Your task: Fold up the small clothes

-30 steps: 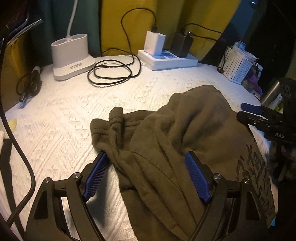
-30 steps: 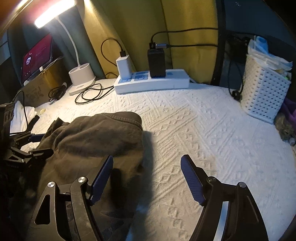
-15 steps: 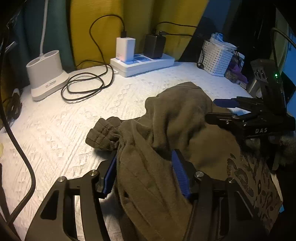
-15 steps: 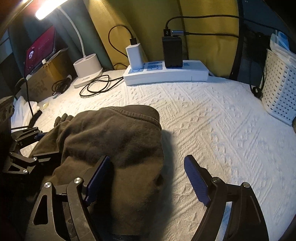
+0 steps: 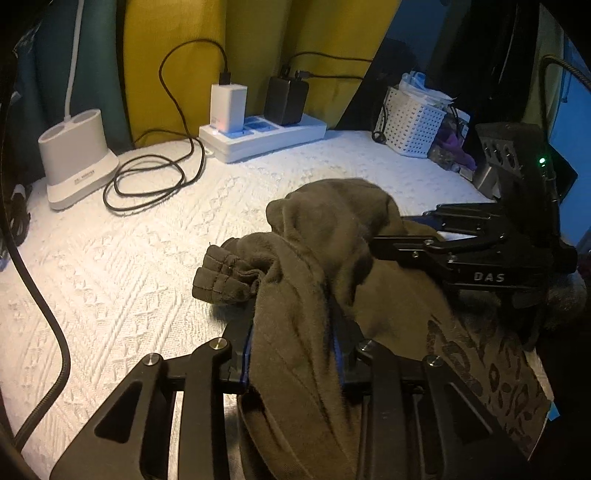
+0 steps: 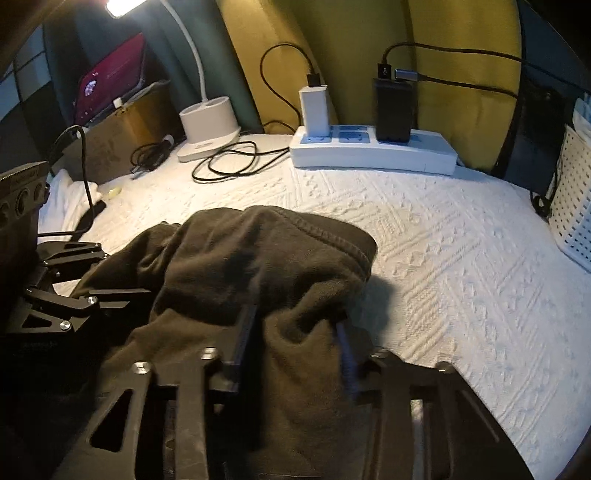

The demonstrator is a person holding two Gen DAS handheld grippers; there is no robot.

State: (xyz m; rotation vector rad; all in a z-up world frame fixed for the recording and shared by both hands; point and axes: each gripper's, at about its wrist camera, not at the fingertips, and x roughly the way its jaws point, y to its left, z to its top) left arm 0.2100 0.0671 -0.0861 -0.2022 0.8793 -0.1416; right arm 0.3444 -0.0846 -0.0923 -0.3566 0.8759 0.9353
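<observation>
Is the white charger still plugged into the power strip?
Yes, in the right wrist view the white charger stands upright in the power strip, a black cable running from its top.

Dim warm light from the lamp (image 6: pixel 122 5) glaring top-left; fisheye-bent edges vignette dark, nearby fingers blurred.
</observation>
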